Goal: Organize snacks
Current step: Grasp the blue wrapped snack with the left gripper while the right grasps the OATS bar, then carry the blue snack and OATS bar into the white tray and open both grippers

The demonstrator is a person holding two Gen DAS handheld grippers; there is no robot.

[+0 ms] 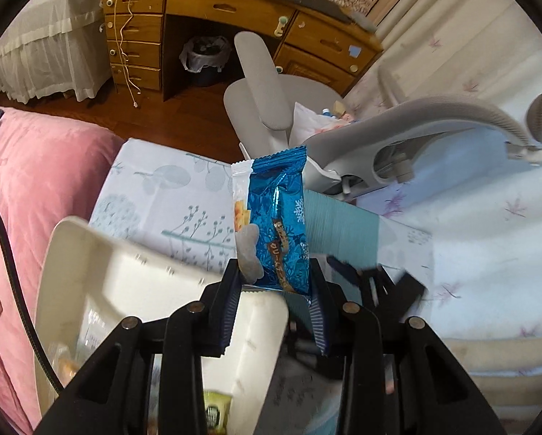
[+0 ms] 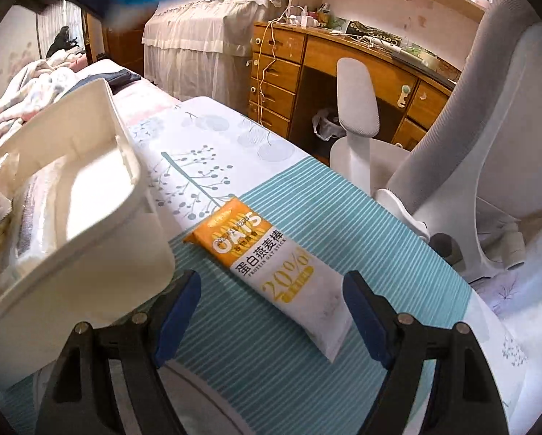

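My left gripper [image 1: 274, 275] is shut on a blue-and-white snack packet [image 1: 276, 217] and holds it upright above the near right corner of a white plastic bin [image 1: 126, 282]. The bin holds some snacks, partly hidden by the gripper. In the right wrist view, my right gripper [image 2: 271, 290] is open, its fingers either side of the near end of an orange-and-white oat bar [image 2: 271, 272] lying flat on the teal striped cloth [image 2: 336, 224]. The white bin [image 2: 89, 217] stands just left of the bar. The right gripper shows blurred in the left wrist view [image 1: 376, 279].
The cloth covers a small table with a pink bed [image 1: 35, 188] to the left. A grey office chair [image 2: 488, 137] stands close on the right. A wooden desk [image 1: 234, 18] with drawers and a waste bin [image 1: 205, 54] is across the floor.
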